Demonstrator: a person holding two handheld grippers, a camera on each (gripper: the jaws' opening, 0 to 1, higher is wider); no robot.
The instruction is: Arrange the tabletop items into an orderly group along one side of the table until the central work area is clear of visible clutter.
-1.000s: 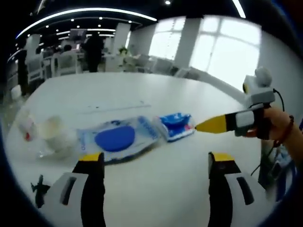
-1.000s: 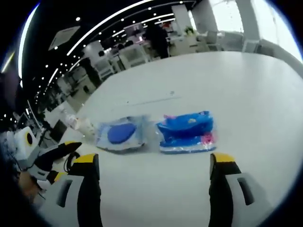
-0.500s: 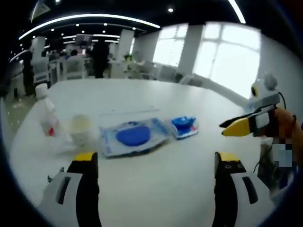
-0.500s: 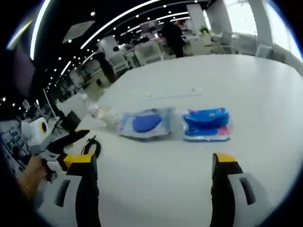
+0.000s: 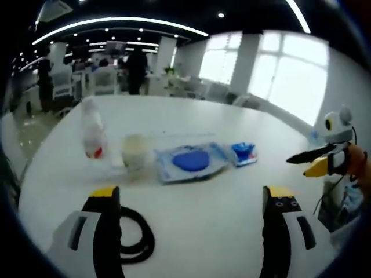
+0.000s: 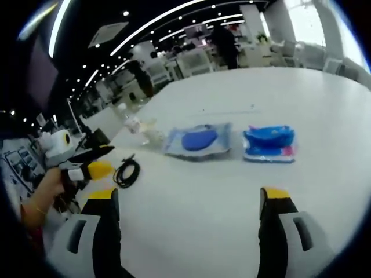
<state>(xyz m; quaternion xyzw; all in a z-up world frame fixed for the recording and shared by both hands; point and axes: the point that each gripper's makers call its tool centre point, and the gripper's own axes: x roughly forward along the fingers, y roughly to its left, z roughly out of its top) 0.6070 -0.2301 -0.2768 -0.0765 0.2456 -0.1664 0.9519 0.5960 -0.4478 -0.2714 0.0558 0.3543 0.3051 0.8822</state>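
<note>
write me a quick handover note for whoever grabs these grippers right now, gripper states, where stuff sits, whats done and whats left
Left gripper: open, holding nothing, held above the white table.
Right gripper: open, holding nothing, also off the items.
Items sit in a rough row across the table: bottle with red label, pale cup, clear pouch with blue disc, blue packet. A coiled black cable lies apart from the row, nearer the left gripper.
Done: the four items look lined up.
Left: probably bring the cable into the group, then check the row sits to one side, not mid-table.
</note>
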